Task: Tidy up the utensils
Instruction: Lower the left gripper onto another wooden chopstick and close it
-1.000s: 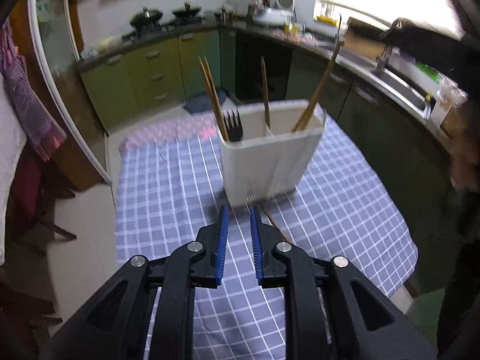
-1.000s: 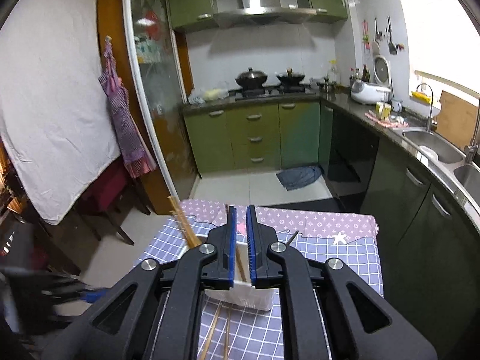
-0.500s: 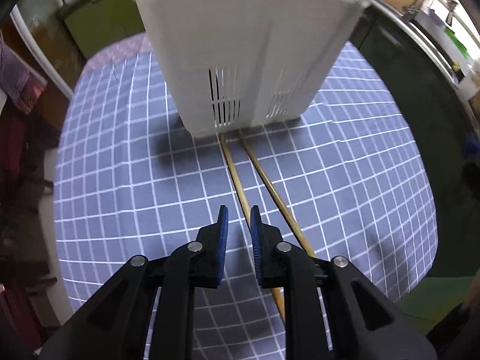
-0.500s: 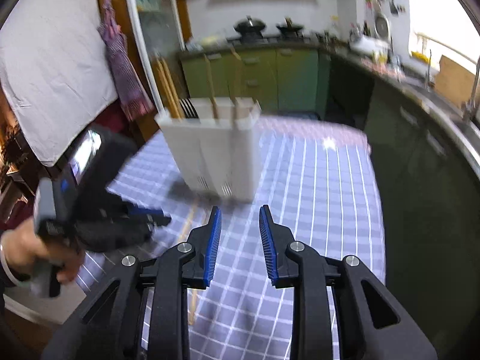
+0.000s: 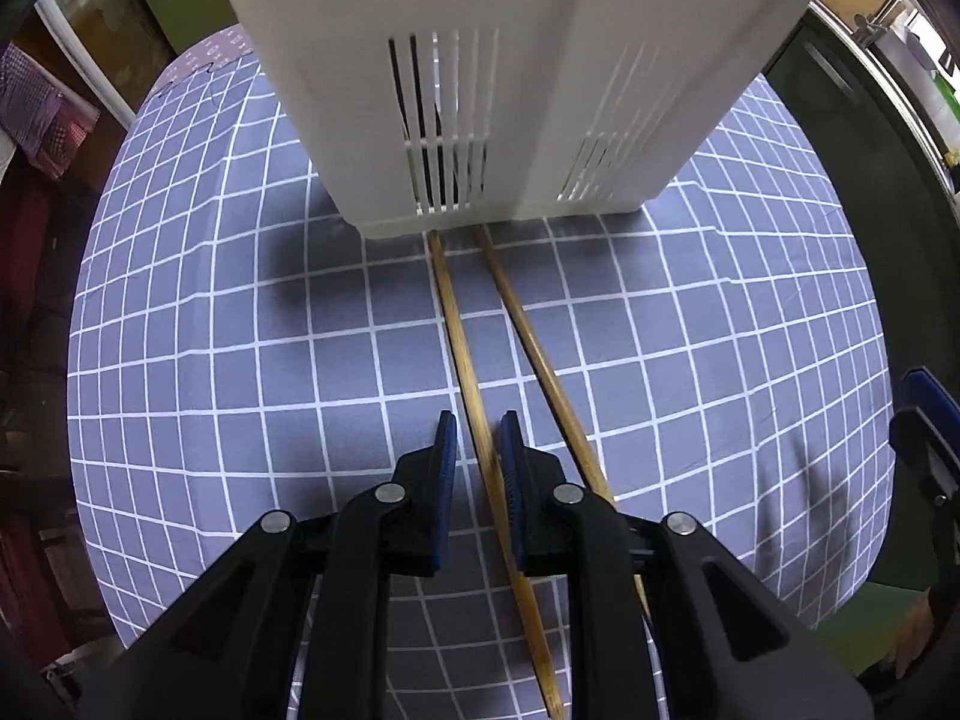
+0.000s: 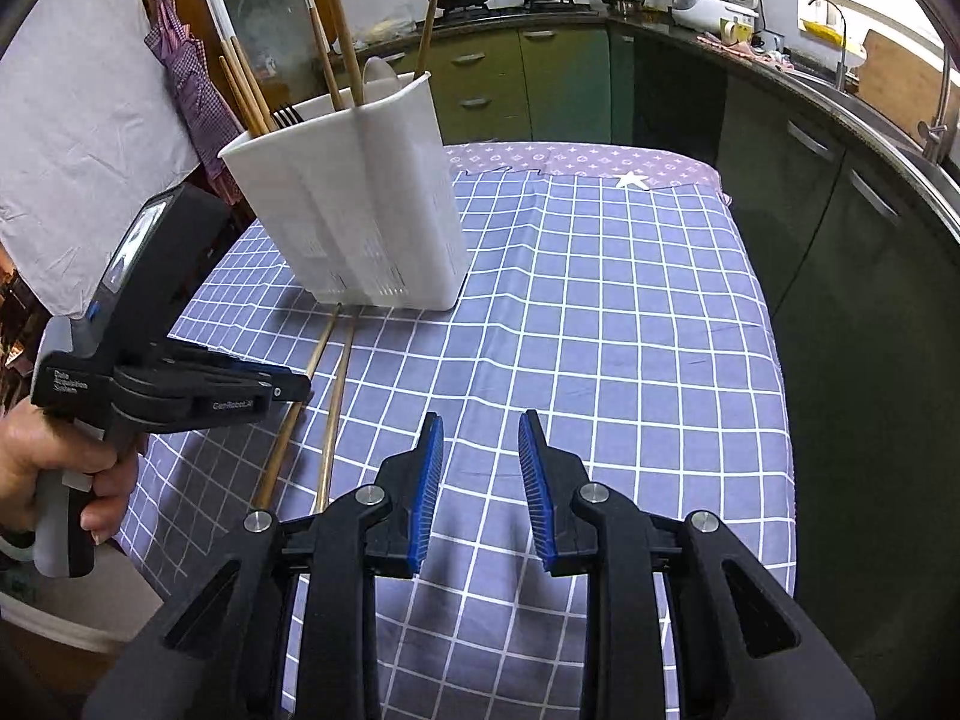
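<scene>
Grippers both sit far lower than a second ago: the left gripper (image 5: 478,444), which then looked across the table at the whole white utensil caddy (image 5: 516,78), now points steeply down at the checked tablecloth (image 5: 240,324), and the caddy's slotted wall fills the top of its view. Its jaws keep the same narrow gap, now straddling one chopstick (image 5: 465,360) (the pads do not visibly press it). The second chopstick (image 5: 540,354) lies just beside it, outside the jaws. The right gripper (image 6: 480,468), whose jaws were nearly together before, now has them parted with only cloth between them.

The two chopsticks are slim, light brown wooden sticks lying almost parallel on the cloth, their far ends touching the foot of the caddy. From the right wrist view the caddy (image 6: 354,192) stands upright near the table's left side, holding more chopsticks, a dark fork (image 6: 288,115) and a pale utensil. A hand (image 6: 54,468) grips the left tool's handle.
</scene>
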Tool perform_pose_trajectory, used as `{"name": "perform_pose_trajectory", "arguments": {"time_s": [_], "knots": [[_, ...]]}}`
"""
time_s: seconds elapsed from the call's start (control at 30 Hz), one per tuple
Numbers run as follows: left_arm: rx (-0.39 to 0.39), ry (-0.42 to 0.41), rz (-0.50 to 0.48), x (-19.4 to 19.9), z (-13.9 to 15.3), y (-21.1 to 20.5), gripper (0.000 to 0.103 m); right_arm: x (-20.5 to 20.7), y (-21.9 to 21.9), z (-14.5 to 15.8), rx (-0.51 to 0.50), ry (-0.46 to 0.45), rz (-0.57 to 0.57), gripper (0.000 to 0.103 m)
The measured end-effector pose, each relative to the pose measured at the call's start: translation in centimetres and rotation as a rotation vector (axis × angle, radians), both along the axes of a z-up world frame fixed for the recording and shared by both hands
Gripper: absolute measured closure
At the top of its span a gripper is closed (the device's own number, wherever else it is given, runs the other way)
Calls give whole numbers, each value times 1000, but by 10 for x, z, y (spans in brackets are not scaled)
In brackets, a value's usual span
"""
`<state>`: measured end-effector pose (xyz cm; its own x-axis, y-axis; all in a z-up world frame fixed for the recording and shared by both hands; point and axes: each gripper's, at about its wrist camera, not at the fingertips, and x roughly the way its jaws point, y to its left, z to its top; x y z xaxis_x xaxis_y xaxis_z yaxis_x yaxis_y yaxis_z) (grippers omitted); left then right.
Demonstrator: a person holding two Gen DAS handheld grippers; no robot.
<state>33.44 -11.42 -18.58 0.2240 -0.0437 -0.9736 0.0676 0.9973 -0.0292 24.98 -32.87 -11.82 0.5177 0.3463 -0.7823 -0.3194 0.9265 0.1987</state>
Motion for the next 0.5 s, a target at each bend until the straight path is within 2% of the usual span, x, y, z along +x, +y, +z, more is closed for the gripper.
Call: {"name": "perform_pose_trajectory", "arguments": {"time_s": [0.07,0.13,0.33,0.5], "knots": [[10,-6,-5,-1,-4,0,89,0,1,0,0,2,2,77],[15,-11,-5,-2,-9,-5,89,-1,2,1,-4,0,1,70],[11,-29,-8,-5,-13,-4,94,-2,5,2,-11,4,8,70],[-7,-76,-3,-18,1,12,96,-3,5,2,-22,8,8,70]]}}
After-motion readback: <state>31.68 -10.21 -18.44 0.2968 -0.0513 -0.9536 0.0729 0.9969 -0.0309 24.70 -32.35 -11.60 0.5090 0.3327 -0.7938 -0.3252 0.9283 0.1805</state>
